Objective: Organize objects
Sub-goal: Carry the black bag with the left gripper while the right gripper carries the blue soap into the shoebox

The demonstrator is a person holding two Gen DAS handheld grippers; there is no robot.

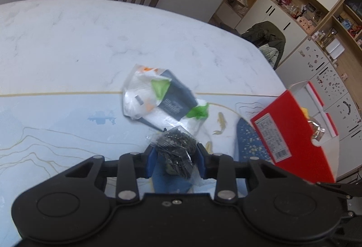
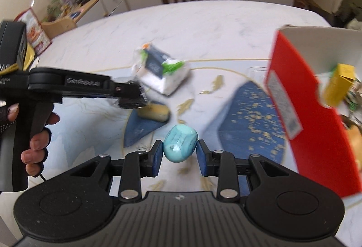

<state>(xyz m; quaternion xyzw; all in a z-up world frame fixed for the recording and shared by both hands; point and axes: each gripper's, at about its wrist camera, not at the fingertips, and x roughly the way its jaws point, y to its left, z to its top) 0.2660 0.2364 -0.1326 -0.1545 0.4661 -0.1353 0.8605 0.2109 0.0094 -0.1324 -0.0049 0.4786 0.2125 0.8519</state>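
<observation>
Blur smeared the packet (image 1: 158,93) ahead of the left gripper (image 1: 175,152); its print was unreadable. That gripper's jaws clamped a dark wrapped scrubber (image 1: 177,149). The right gripper (image 2: 179,148) had a blue egg (image 2: 179,143) between its jaws, both pads touching. Right of both jaws stood the red box (image 2: 316,116), cut off by the frame. The table (image 1: 67,43) beyond lay bare.
</observation>
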